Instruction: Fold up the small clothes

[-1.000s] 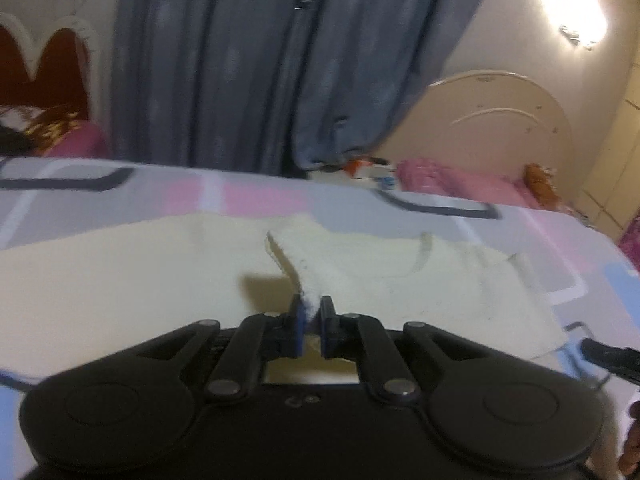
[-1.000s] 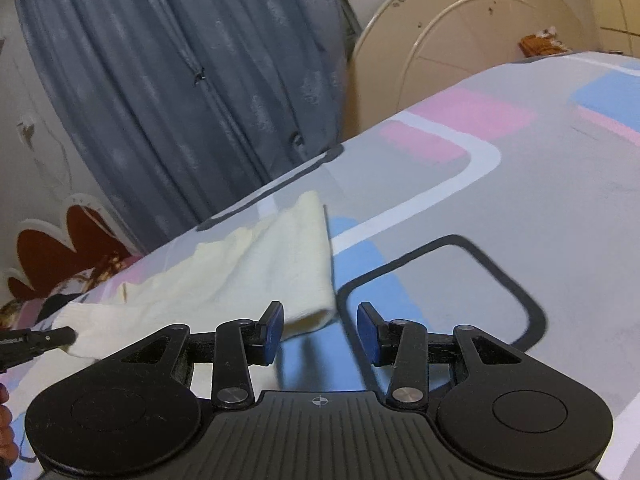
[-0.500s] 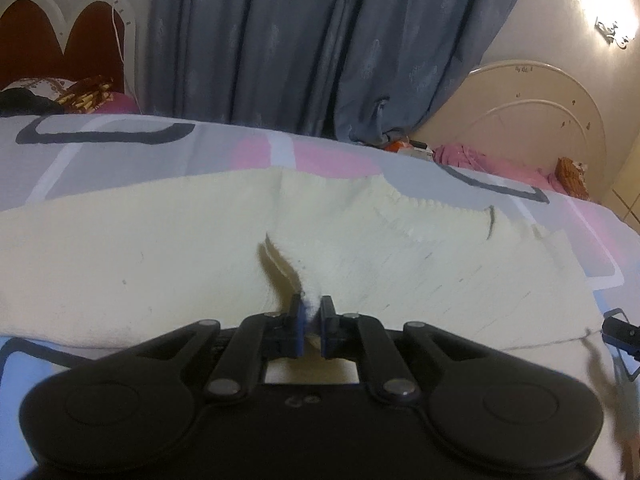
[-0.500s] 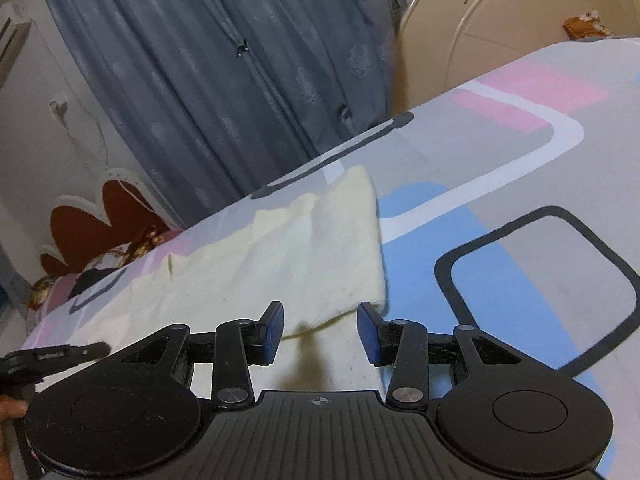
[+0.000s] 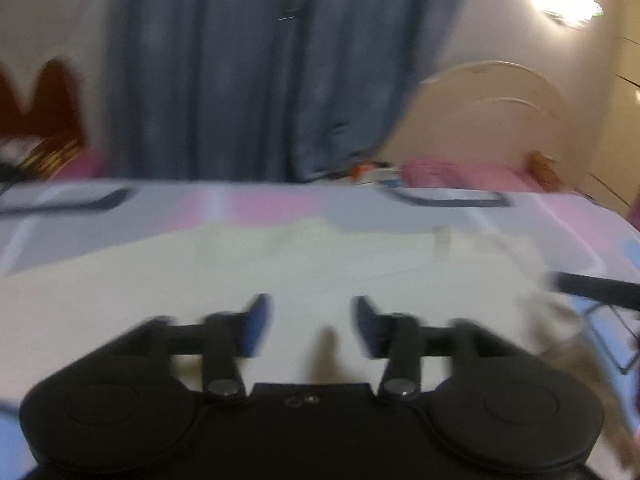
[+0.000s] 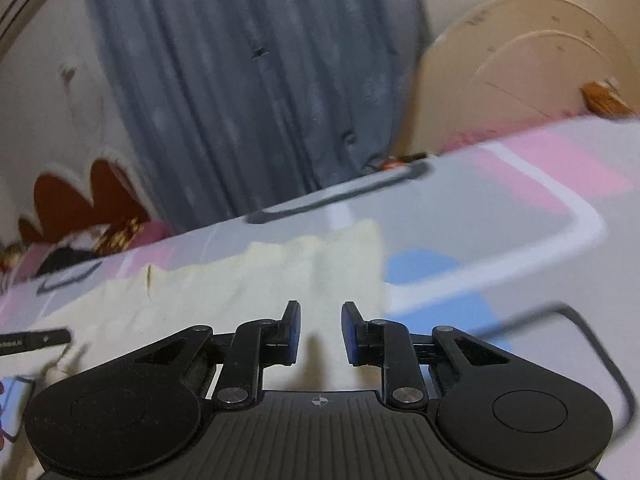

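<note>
Half a second ago the left gripper (image 5: 312, 322) was pinching a raised peak of the cream garment (image 5: 240, 280); now its jaws are spread wide with nothing between them, and the cloth that was lifted lies flat again. The right gripper (image 6: 320, 330) has its jaws narrower than before, though a clear gap remains and they hold nothing

The left wrist view is smeared by motion blur, so fine detail is lost. The cream garment is spread across the bed (image 5: 280, 204), which is covered by a sheet of grey, pink, white and blue blocks with dark outlines. The cloth fills the middle of that view from the left edge toward the right, and the left gripper's blue pads (image 5: 256, 326) hang over it. At the right edge a dark bar, probably a finger of the other gripper, reaches in above the garment's blurred right end

In the right wrist view the garment (image 6: 280, 280) runs from the lower left up to a squared end near the middle, with its right edge just beside a blue patch of the sheet. The right gripper sits over that end of the cloth; whether the pads touch the fabric cannot be told. A black finger of the left gripper pokes in at the left edge, low over the cloth

Behind the bed hang grey-blue curtains (image 6: 256, 92), with a cream arched headboard (image 6: 528, 68) to the right and a red scalloped headboard (image 6: 80, 200) to the left
</note>
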### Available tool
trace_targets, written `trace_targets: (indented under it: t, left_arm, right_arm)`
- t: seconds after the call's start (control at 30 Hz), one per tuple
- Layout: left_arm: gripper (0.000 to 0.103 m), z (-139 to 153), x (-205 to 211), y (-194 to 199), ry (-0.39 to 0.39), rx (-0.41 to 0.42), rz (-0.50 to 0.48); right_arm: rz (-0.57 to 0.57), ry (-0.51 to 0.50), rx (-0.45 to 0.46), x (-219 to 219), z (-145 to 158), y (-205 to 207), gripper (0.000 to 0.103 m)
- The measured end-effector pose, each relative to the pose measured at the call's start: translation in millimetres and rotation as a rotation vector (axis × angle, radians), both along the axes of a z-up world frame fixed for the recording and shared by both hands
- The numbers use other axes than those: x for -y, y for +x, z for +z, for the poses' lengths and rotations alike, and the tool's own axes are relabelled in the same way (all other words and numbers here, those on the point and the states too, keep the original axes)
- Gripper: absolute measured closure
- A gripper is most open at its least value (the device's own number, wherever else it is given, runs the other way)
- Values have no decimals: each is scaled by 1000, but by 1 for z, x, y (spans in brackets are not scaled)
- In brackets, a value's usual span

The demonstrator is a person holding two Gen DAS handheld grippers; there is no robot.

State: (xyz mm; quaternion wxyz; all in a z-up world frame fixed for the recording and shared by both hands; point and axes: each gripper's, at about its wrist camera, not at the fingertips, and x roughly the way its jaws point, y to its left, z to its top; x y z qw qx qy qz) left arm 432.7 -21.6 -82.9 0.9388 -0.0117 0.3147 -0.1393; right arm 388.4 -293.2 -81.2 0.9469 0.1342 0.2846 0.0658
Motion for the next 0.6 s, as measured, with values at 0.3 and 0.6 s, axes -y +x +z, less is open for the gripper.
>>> trace_targets:
  t: [0.3,0.6]
  left_arm:
    - [25,-32,27,24,208,-21,-35]
    - [28,-15,-12,7,110,1,119]
  right_arm:
    - [126,-173,-50,-37,-28,54,80]
    - [-39,-115,-35,22,-25,45,80]
